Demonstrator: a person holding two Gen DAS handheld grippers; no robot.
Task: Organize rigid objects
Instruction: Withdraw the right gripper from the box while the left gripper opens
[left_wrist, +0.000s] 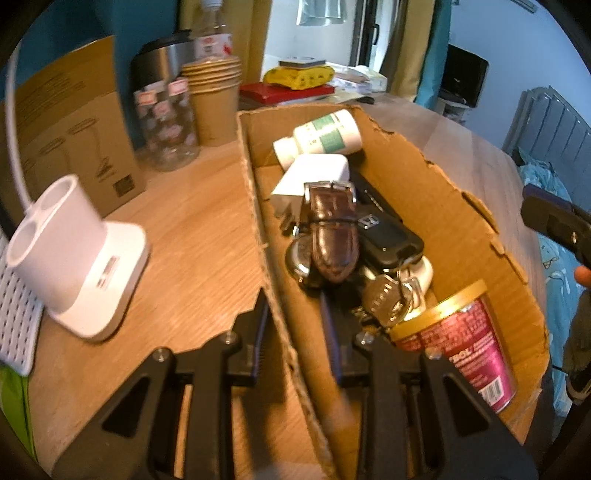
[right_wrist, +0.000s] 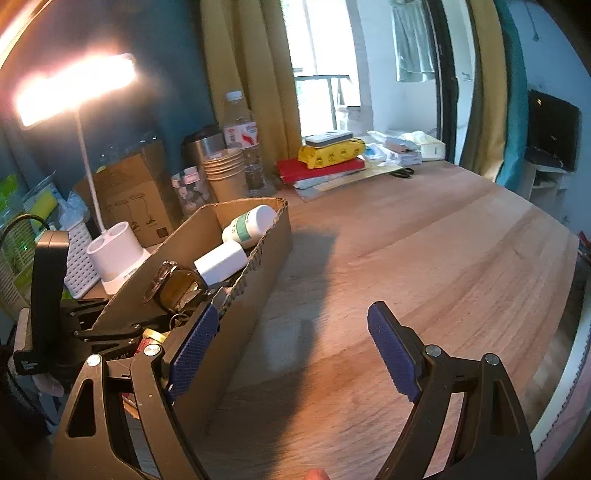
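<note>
left gripper pinched on near side wall of cardboard box, box holds red can, keys, watch, pill bottle, right gripper jaws wide and empty beside box, bare wooden table open rightward, clutter along far edge

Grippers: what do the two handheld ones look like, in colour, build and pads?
Both are black plastic with triangular cutouts in the linkage arms and silver pivot screws. The right gripper carries blue, finely ribbed pads on its fingers. The left gripper is the same black build with blue pad edges; in the right wrist view a black block with small white lettering sits on its body.
</note>
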